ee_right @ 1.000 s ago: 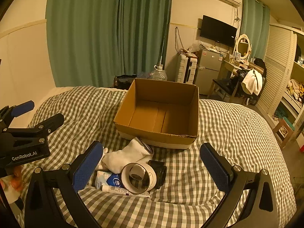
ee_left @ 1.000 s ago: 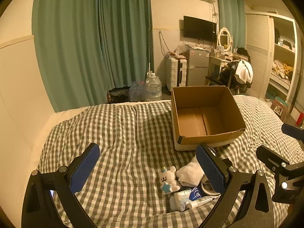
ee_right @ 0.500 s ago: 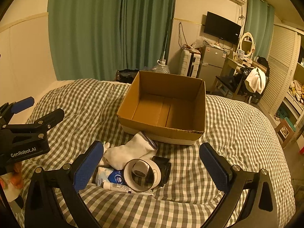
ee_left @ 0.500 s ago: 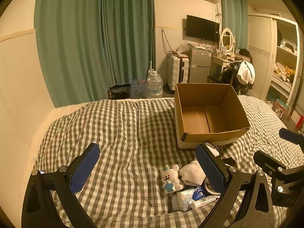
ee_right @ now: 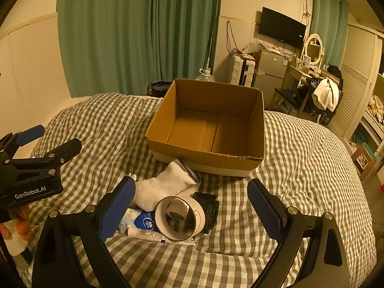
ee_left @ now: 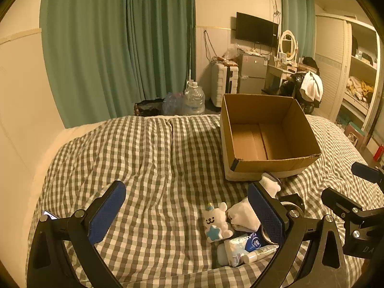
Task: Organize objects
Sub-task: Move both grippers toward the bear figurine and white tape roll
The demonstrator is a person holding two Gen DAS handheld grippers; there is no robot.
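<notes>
- Left wrist view: the left hand-held gripper [ee_left: 186,212] hangs over the checked bed [ee_left: 144,163] with its jaws spread wide and nothing between them. The pile to be sorted lies low and right: a small plush toy [ee_left: 217,220], a white sock [ee_left: 244,213], a tissue pack [ee_left: 240,248] and a slim tube [ee_left: 260,252], all touching or overlapping. The empty cardboard box [ee_left: 264,132] stands just beyond them.
- Risk here: the right-hand finger [ee_left: 265,212] already sits in front of the sock, so closing on the toy could well catch sock fabric too and drag both. The quilt is soft and wrinkled; a downward press may sink and pinch bedding.
- Right wrist view: the right hand-held gripper [ee_right: 192,206] is also spread and holds nothing, with a tape roll [ee_right: 180,217] between its fingers, a black object [ee_right: 208,210] just behind the roll, and the sock [ee_right: 165,187] and tube [ee_right: 153,235] beside it. The box [ee_right: 208,124] is near, its front wall facing the pile.
- Risk here: the roll stands on edge, so an off-centre squeeze would likely tip or roll it across the quilt. The other gripper [ee_right: 36,168] is close at left, and both reaching into one tight pile may collide. Carried low, an item could strike the box's front wall and shove the light box back.
</notes>
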